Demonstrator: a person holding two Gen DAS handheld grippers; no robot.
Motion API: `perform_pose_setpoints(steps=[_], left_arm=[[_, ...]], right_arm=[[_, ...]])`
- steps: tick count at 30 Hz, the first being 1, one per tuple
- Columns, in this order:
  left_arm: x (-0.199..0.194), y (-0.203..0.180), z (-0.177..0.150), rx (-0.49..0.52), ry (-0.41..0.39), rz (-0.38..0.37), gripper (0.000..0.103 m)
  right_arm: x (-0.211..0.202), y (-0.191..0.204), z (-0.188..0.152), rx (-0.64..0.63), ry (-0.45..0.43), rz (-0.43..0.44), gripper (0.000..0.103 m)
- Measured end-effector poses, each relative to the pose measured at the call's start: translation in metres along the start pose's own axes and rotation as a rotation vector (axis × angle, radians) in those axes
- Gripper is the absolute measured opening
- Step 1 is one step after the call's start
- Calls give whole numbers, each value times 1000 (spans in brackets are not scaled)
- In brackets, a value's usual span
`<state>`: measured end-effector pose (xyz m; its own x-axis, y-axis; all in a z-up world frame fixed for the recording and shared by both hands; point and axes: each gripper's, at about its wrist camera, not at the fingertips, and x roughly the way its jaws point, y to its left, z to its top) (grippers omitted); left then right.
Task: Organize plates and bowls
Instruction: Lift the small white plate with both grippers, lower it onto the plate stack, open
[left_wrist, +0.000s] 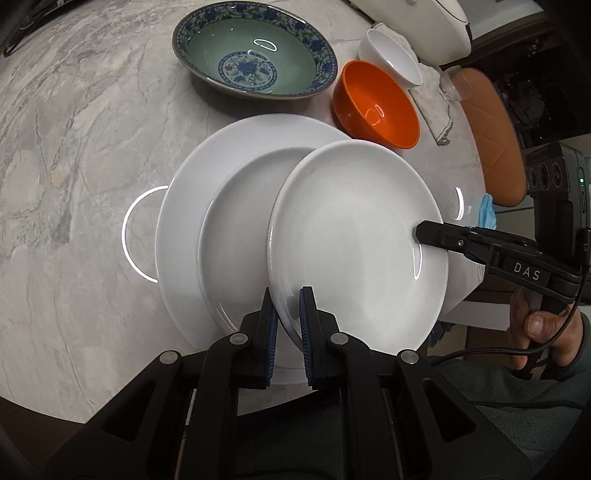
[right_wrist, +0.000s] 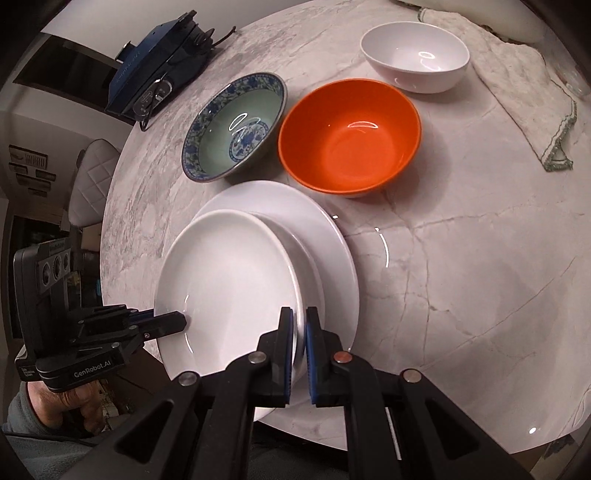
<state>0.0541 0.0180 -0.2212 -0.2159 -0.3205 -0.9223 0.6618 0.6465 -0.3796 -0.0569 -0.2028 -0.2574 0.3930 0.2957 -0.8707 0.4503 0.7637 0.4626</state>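
Closest to the left wrist camera, the left gripper (left_wrist: 289, 325) has its blue-padded jaws nearly closed on the near rim of a small white plate (left_wrist: 354, 236), which is held tilted above a large white plate (left_wrist: 192, 206) lying flat on the marble table (left_wrist: 66, 155). From the right side the right gripper (left_wrist: 419, 234) pinches the small plate's far rim. Behind the plates stand a blue-patterned bowl (left_wrist: 255, 51), an orange bowl (left_wrist: 376, 103) and a tipped white bowl (left_wrist: 391, 55); open tabletop spreads to the left. Nearest the right wrist camera, the right gripper (right_wrist: 300, 343) is likewise clamped on the small white plate (right_wrist: 229, 280), with the left gripper (right_wrist: 173, 323) gripping its other edge. This view alone shows the white bowl (right_wrist: 415, 55) upright, a cloth (right_wrist: 532, 99) beside it, a dark blue device (right_wrist: 159, 66) at the table's far edge, and broad bare marble (right_wrist: 461, 266) to the right.
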Motion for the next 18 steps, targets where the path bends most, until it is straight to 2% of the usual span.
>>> perform_pose_setpoints(steps=[6,15,18], left_arm=[[18,6,2,-23,4,41,10],[39,14,4,-32,16,88,10],[44,18,4,-43,6,74,11]], right_arm=[[19,2,-2,-54,42,-15,9],[38,11,-5,-113,61,-59,9],[41,13,-7,-122,56,-72,9]])
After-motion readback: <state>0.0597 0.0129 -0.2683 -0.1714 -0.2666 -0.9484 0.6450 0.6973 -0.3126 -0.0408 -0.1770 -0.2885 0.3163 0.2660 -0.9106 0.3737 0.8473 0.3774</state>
